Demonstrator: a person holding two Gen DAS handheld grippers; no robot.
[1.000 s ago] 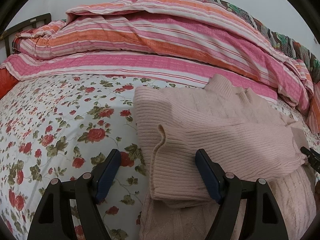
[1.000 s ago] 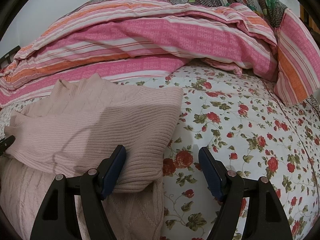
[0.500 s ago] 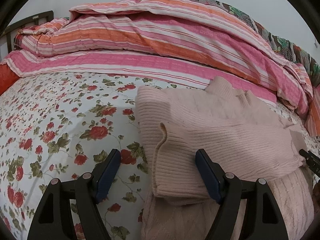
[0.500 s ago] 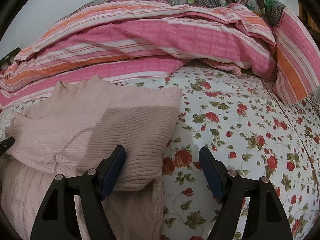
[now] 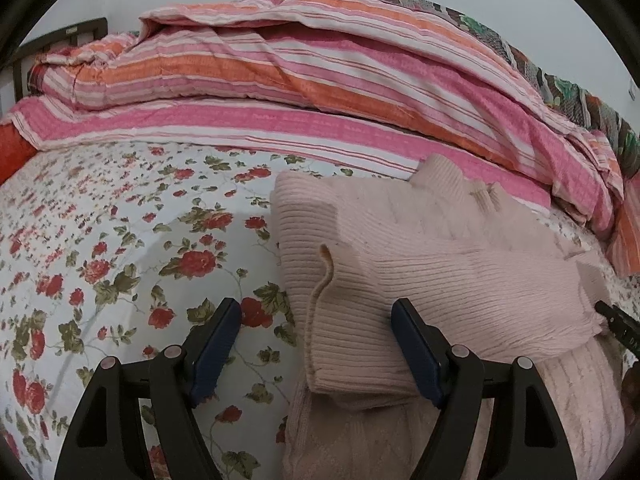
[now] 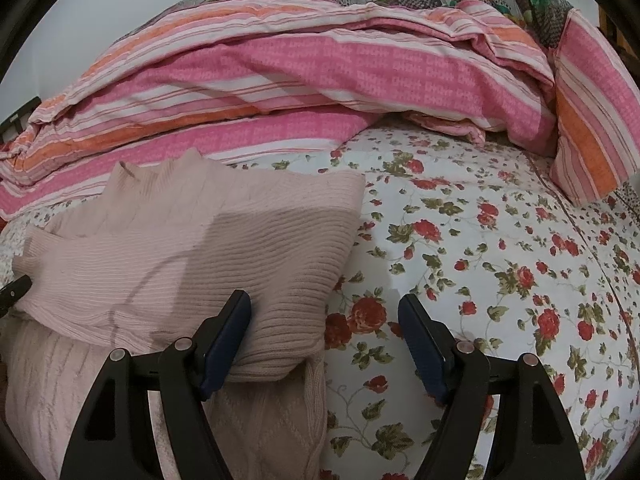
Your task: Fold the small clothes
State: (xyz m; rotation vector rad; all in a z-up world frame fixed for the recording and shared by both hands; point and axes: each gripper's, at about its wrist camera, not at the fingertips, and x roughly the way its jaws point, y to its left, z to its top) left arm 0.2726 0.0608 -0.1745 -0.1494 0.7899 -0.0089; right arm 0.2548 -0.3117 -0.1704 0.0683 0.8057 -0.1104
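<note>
A pale pink ribbed sweater (image 5: 420, 280) is seen lying on the flowered bedsheet (image 5: 120, 240), with both sleeves already laid across its chest and the collar pointing away toward the striped duvet (image 5: 320, 80) heaped at the back. The left gripper (image 5: 316, 344) is held with its jaws parted and nothing clasped; the sweater's left-hand edge and a folded cuff fall in the gap between them, but no pad is pressed on the knit. The right gripper (image 6: 324, 344) is likewise spread and empty, with the sweater's right-hand edge lying between its jaws. The garment's long axis is judged to run from near the grippers away toward the duvet, and the hem end, shown at the bottom of both views, is the nearer one. Each gripper is thus placed at its own side of the sweater, neither clearly closer. A lengthwise fold, hem carried up toward the collar, is taken to be the next step.
</note>
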